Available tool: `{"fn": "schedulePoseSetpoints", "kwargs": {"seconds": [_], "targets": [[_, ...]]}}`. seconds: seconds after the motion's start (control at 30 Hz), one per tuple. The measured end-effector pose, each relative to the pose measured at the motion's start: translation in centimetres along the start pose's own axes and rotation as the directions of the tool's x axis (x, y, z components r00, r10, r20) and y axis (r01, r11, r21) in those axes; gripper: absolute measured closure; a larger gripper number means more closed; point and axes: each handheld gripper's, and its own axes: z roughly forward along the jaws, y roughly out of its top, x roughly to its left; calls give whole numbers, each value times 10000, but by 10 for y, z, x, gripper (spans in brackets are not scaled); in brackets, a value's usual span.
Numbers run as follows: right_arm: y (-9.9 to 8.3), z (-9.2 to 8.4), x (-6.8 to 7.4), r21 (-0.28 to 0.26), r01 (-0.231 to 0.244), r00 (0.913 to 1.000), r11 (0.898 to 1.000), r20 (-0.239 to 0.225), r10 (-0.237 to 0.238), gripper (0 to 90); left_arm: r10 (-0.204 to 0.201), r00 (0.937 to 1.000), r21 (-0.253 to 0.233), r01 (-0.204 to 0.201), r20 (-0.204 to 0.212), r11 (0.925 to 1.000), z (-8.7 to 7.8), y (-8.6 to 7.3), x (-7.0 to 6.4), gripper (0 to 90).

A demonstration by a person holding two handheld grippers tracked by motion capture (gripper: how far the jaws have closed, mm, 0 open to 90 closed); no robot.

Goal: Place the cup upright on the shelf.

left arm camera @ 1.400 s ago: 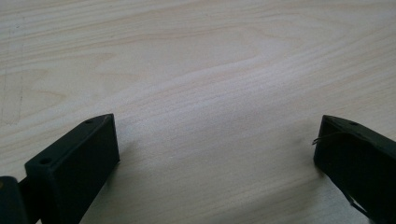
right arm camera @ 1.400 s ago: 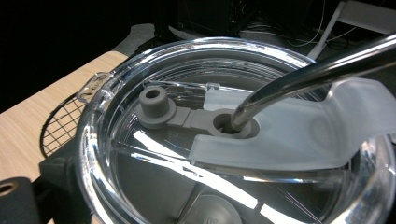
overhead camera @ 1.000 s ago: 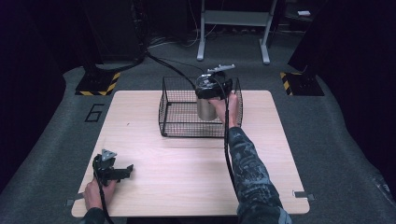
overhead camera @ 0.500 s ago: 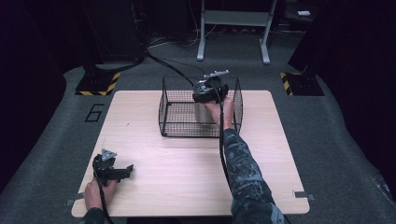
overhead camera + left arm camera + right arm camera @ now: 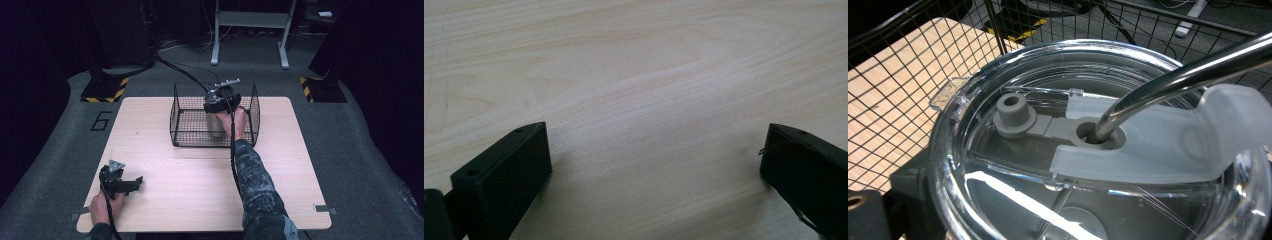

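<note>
At centre frame, the right arm stretches forward, its tool (image 5: 218, 111) clenched on a steel tumbler (image 5: 216, 125) inside the wire basket (image 5: 181, 120). Lower left, the left tool (image 5: 131, 183) rests released on the surface (image 5: 190, 175).

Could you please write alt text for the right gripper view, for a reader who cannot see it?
Close-up from above of a tumbler's clear plastic lid with a metal straw through its grey stopper. Around it is a black wire basket on a light wooden table; one black jaw shows at lower left.
</note>
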Motion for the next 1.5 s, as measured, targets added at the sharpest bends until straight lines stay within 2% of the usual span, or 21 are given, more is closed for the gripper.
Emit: {"fn": "schedulePoseSetpoints", "kwargs": {"seconds": [0.3, 0.47, 0.63, 0.8, 0.9, 0.93, 1.07, 1.33, 1.37, 1.5], "targets": [[-4, 10, 3, 61, -22, 9999, 10000, 141, 21, 36, 7, 10000, 5, -7, -16, 10000, 0, 0, 0, 0], [-7, 9, 5, -6, -26, 9999, 10000, 120, 26, 36, 35, 10000, 8, -35, -28, 10000, 0, 0, 0, 0], [-17, 4, 4, -149, 383, 9993, 9992, 48, -382, 36, 58, 10000, 14, -58, -38, 10000, 0, 0, 0, 0], [-26, -2, -2, -323, 276, 9995, 9991, -145, -281, 35, 62, 10000, 14, -62, -37, 10000, 0, 0, 0, 0], [-26, -4, 1, -232, 456, 9988, 9987, -152, -459, 35, 61, 10000, 12, -60, -37, 10000, 0, 0, 0, 0], [-25, -3, 0, -196, 706, 9974, 9973, -133, -709, 35, 59, 10000, 12, -59, -40, 10000, 0, 0, 0, 0], [-24, -3, 3, -148, 449, 9990, 9989, -80, -450, 34, 62, 10000, 16, -62, -35, 10000, 0, 0, 0, 0], [-23, -4, 3, -36, 376, 9993, 9993, -54, -376, 32, 60, 10000, 15, -60, -35, 10000, 0, 0, 0, 0], [-23, -4, 1, -86, 599, 9982, 9982, -49, -599, 32, 61, 10000, 13, -61, -39, 10000, 0, 0, 0, 0], [-23, -4, 2, -18, 571, 9984, 9984, -25, -571, 31, 63, 10000, 14, -63, -36, 10000, 0, 0, 0, 0]]}}
